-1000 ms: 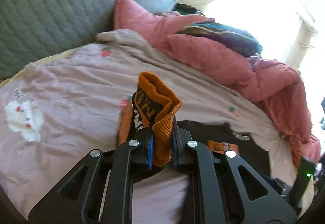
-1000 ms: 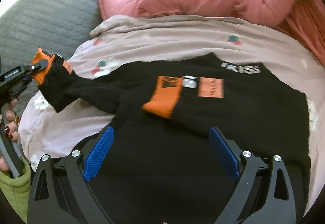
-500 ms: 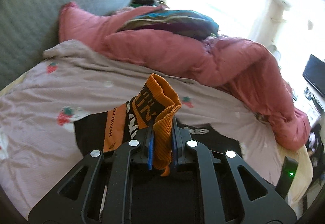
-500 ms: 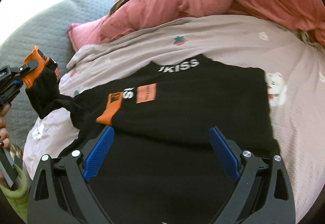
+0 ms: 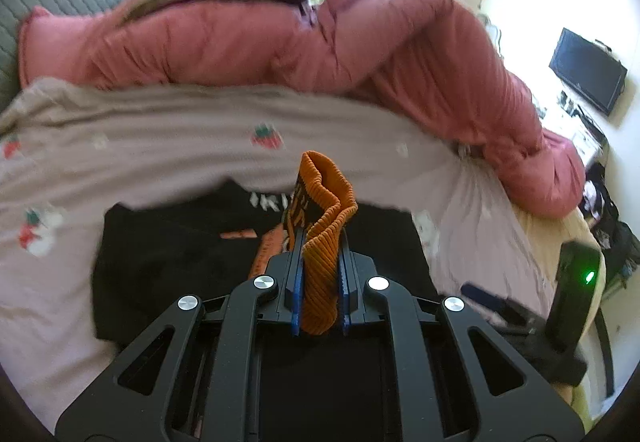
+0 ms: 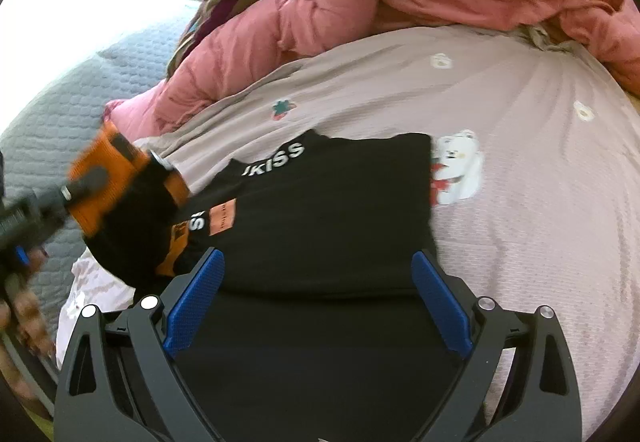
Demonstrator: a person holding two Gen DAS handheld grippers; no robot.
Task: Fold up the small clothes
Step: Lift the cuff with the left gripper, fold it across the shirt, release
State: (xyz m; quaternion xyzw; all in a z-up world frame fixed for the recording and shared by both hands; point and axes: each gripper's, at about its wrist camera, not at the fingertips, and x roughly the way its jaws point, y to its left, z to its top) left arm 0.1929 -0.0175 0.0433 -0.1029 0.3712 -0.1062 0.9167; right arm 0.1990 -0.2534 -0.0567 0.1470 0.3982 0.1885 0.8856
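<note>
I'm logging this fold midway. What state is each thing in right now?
Left gripper: shut on the orange cuff.
Orange cuff: pinched, lifted above the garment.
Right gripper: open, empty, over the garment.
Black top: flat on the bedsheet, one sleeve raised.
Pink duvet: bunched behind.

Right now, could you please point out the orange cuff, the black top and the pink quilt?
orange cuff [image 5: 322,242], left wrist view, ribbed fabric between the pads.
black top [image 6: 328,209], right wrist view, flat body panel.
pink quilt [image 5: 400,53], left wrist view, puffy middle fold.

White letters "UKISS" run across the black sweater [image 6: 332,201].
</note>
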